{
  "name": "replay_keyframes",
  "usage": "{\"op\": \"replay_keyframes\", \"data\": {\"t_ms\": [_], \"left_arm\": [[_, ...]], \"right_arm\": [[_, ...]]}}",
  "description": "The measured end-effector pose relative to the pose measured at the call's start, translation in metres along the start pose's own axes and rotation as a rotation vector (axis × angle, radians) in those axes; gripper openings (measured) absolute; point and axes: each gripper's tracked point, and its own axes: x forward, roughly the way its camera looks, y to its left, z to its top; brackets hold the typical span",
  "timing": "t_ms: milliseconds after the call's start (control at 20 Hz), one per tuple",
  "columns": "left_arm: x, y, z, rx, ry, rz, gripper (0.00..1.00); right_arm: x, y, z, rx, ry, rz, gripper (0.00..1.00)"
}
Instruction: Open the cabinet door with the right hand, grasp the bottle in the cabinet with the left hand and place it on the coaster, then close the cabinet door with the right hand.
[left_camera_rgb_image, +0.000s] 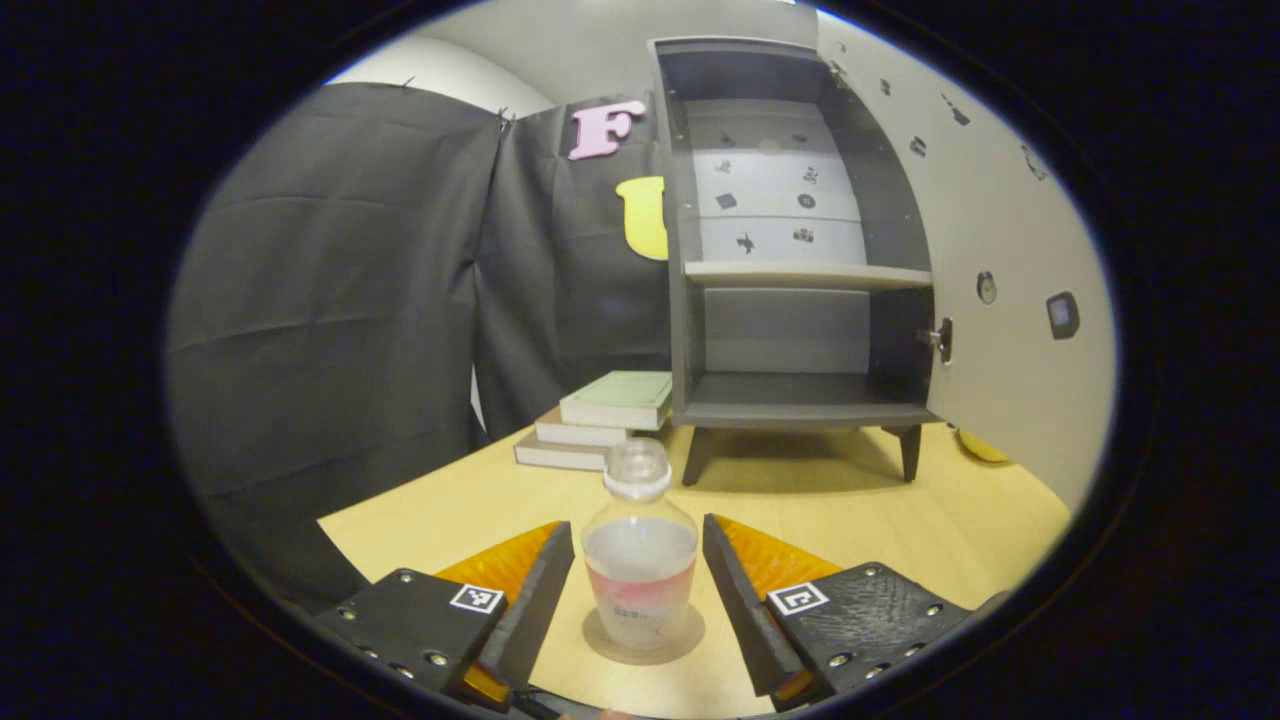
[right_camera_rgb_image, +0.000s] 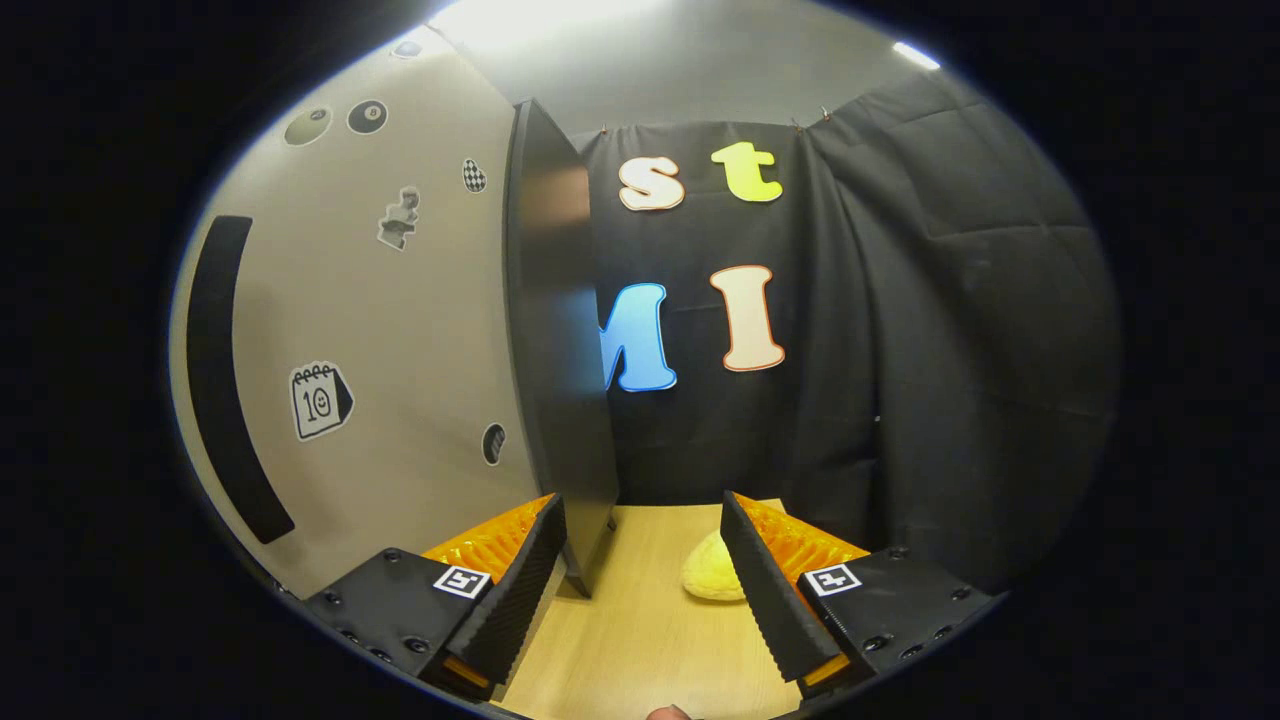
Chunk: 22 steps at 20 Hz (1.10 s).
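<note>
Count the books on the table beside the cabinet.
3 books, stacked in one pile on the table just left of the cabinet in the left gripper view. The cabinet's side covers the pile's right end, so more could be hidden.

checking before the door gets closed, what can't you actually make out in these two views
- Left gripper view: yellow object past the cabinet, mostly hidden by the open door.
- Left gripper view: bottle label print, too blurred.
- Right gripper view: yellow thing, partly covered by a finger of the right gripper.
</note>
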Motion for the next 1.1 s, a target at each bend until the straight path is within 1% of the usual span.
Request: {"op": "replay_keyframes", "data": {"t_ms": [50, 200, 250, 350, 450, 500, 600, 650, 700, 750, 800, 850, 950, 1000, 1100], "left_arm": [[-0.002, 0.000, 0.016, 0.006, -0.014, -0.002, 0.81], [-0.008, 0.002, 0.064, 0.042, -0.046, 0.013, 0.81], [-0.008, 0.001, 0.081, 0.051, -0.057, 0.016, 0.78], [-0.010, -0.005, 0.116, 0.060, -0.085, 0.012, 0.78], [-0.012, -0.015, 0.149, 0.056, -0.121, -0.010, 0.81], [-0.011, -0.018, 0.160, 0.054, -0.137, -0.018, 0.78], [-0.012, -0.025, 0.182, 0.049, -0.175, -0.041, 0.78], [-0.012, -0.028, 0.191, 0.043, -0.193, -0.056, 0.78], [-0.010, -0.031, 0.195, 0.037, -0.206, -0.072, 0.78], [-0.007, -0.033, 0.197, 0.032, -0.210, -0.090, 0.80], [-0.004, -0.034, 0.199, 0.031, -0.211, -0.107, 0.78], [0.000, -0.034, 0.201, 0.029, -0.212, -0.123, 0.80], [0.007, -0.034, 0.205, 0.017, -0.219, -0.154, 0.80], [0.011, -0.031, 0.208, 0.010, -0.224, -0.168, 0.80], [0.020, -0.026, 0.208, 0.012, -0.223, -0.186, 0.80]], "right_arm": [[-0.001, 0.000, 0.001, 0.007, -0.004, 0.011, 0.98], [-0.004, 0.007, 0.006, 0.038, -0.011, 0.058, 0.98], [-0.006, 0.012, 0.009, 0.054, -0.010, 0.087, 0.98], [-0.011, 0.028, 0.018, 0.088, -0.015, 0.160, 0.98], [-0.018, 0.044, 0.028, 0.101, -0.028, 0.222, 0.98], [-0.020, 0.053, 0.032, 0.102, -0.032, 0.253, 0.93], [-0.026, 0.070, 0.041, 0.100, -0.037, 0.303, 0.93], [-0.027, 0.074, 0.046, 0.092, -0.043, 0.309, 0.98], [-0.028, 0.076, 0.048, 0.081, -0.044, 0.307, 0.92], [-0.030, 0.082, 0.050, 0.072, -0.046, 0.312, 0.92], [-0.033, 0.094, 0.051, 0.068, -0.046, 0.331, 0.92], [-0.031, 0.097, 0.050, 0.044, -0.059, 0.299, 0.98], [-0.033, 0.096, 0.054, 0.013, -0.072, 0.272, 0.89], [-0.031, 0.100, 0.052, 0.006, -0.074, 0.263, 0.96], [-0.027, 0.108, 0.052, 0.003, -0.077, 0.248, 0.96]]}}
